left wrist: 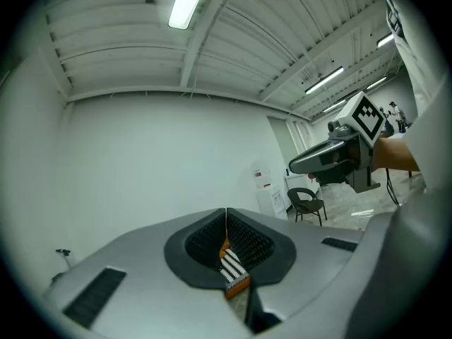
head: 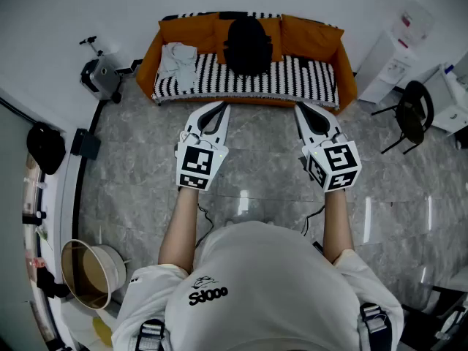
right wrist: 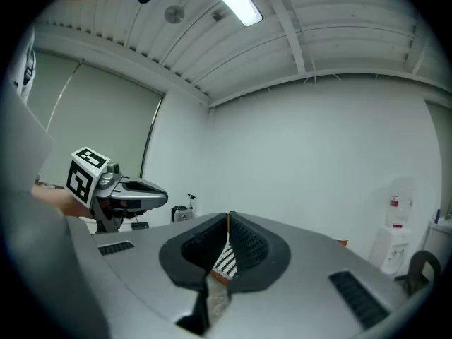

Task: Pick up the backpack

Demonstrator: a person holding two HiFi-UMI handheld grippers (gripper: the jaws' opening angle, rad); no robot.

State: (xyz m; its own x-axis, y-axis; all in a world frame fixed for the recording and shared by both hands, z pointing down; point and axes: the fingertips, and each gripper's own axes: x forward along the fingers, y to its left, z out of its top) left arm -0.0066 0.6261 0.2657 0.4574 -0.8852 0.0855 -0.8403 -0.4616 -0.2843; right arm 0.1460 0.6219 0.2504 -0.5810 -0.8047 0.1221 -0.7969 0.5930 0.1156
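The black backpack (head: pixel 247 44) stands upright against the back of an orange sofa (head: pixel 150 61) with a black-and-white striped seat, at the far side of the room in the head view. Both grippers are held level in front of the person, a stretch of floor short of the sofa. My left gripper (head: pixel 221 107) is shut and holds nothing; its jaws (left wrist: pixel 226 222) meet with only a sliver of sofa showing through. My right gripper (head: pixel 300 107) is shut and empty too, its jaws (right wrist: pixel 227 226) closed. Each gripper shows in the other's view: the right gripper (left wrist: pixel 330 158) and the left gripper (right wrist: pixel 131 188).
A pale crumpled cloth (head: pixel 178 58) lies on the sofa's left end. A white water dispenser (head: pixel 387 66) and a black chair (head: pixel 412 114) stand at the right. A small machine (head: pixel 101 77) sits left of the sofa. A round wooden bin (head: pixel 89 273) stands near the person's left.
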